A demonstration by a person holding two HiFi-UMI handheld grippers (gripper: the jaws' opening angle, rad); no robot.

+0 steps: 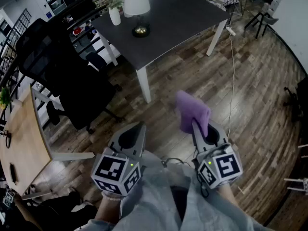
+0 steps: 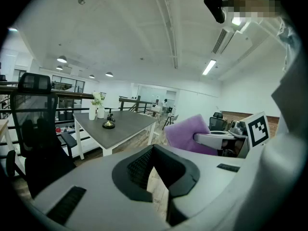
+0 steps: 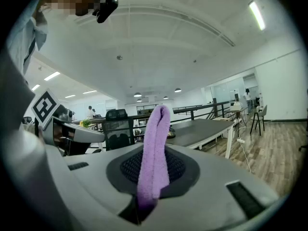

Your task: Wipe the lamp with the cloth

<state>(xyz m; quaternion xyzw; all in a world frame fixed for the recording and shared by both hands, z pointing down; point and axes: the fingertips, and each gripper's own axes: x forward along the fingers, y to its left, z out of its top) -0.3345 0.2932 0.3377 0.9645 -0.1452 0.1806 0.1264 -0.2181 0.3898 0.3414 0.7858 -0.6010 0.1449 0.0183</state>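
Observation:
The lamp (image 1: 136,6), with a white shade and a brass base, stands on the grey table (image 1: 183,18) far ahead of me; in the left gripper view the lamp (image 2: 109,124) is small in the distance. A purple cloth (image 1: 192,110) sticks up from my right gripper (image 1: 196,125), which is shut on it. In the right gripper view the cloth (image 3: 154,153) rises folded between the jaws of the right gripper (image 3: 153,174) and hides most of the lamp. My left gripper (image 1: 140,126) is shut and holds nothing; its tips (image 2: 154,150) meet. Both grippers hover over the wooden floor, well short of the table.
A white vase of flowers (image 1: 114,13) stands beside the lamp. A black office chair (image 1: 62,76) sits left of my path, with a wooden desk (image 1: 21,138) at the far left. A white cable with a power strip (image 1: 231,31) runs across the floor at the right.

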